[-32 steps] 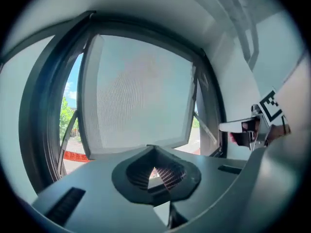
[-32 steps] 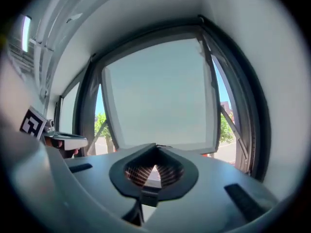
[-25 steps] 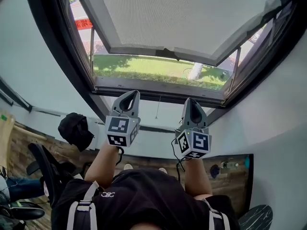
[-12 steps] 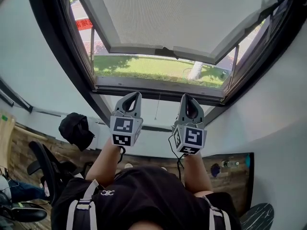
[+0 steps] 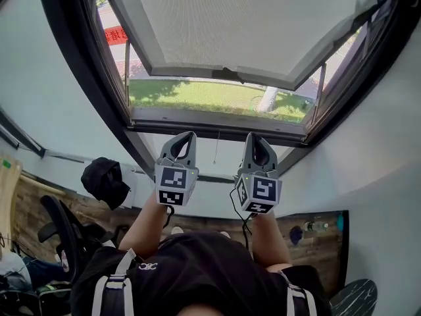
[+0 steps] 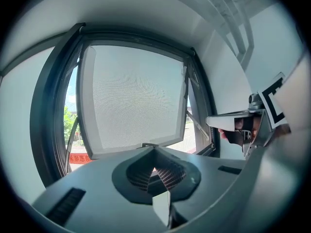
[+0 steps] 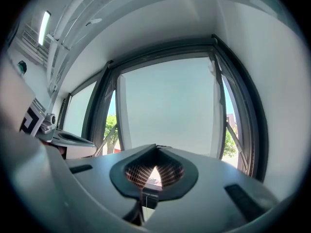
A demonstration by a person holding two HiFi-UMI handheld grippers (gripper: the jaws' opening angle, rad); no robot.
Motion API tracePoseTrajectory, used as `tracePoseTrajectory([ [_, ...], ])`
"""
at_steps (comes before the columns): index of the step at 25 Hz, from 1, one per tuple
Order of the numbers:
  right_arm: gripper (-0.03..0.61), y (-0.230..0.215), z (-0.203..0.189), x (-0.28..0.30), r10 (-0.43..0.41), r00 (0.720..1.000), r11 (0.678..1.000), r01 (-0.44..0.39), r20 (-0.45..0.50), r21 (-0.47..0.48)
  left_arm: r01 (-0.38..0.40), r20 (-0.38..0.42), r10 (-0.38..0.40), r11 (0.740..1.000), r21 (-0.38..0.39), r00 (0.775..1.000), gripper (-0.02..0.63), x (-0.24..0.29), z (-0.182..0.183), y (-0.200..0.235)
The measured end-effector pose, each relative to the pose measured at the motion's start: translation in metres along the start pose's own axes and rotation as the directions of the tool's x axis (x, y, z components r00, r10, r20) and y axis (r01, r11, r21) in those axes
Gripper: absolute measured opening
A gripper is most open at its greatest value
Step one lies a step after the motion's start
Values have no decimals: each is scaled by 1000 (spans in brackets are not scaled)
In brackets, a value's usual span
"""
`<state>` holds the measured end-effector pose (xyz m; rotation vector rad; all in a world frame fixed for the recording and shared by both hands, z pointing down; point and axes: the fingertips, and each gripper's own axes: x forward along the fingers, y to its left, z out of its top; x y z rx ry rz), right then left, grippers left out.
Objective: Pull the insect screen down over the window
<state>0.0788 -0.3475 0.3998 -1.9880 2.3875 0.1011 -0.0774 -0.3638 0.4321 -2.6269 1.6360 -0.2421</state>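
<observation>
The top of the insect screen (image 5: 250, 25) runs off the upper edge of the head view. In both gripper views its lower edge is mostly hidden behind each gripper's own grey body. The small dark tab (image 5: 227, 74) on that edge is too small to read clearly; it is probably a pull handle. The person's hands are hidden behind the marker cubes. The left gripper (image 5: 188, 135) has its jaws brought together at the tips with nothing between them, and only daylight shows through the loop behind the ribbed pads (image 6: 167, 177). The right gripper (image 5: 254, 137) is likewise closed and empty. Both are held up side by side, near each other but apart, below the sill (image 5: 217, 122) and well apart from the screen's bottom bar (image 5: 191, 72), touching nothing. A thin cord (image 5: 216, 147) hangs between them. The screen is partly lowered and covers the upper part of the window. Between its bar and the sill, an open band shows grass (image 5: 197, 94). Slanted stay arms (image 5: 320, 87) stand at either side of that band. The dark window frame (image 5: 85, 78) closes in the left and right edges, and plain wall lies beneath the sill, where the grippers have free space.
</observation>
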Motion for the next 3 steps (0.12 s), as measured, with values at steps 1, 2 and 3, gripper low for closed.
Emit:
tracePoseTrajectory([
  [1,3,0,-1,0,1,1000,1000,-1,-1,0,2,1,-2,1000,4,1000,2,0,0,-1],
  [2,3,0,-2,0,3,1000,1000,-3,-2,-1,4,1,-4,1000,6,1000,2,0,-1,-2],
  [3,3,0,-2,0,5,1000,1000,-5,-3,-1,5,2,-5,1000,9,1000,2,0,-1,-3],
])
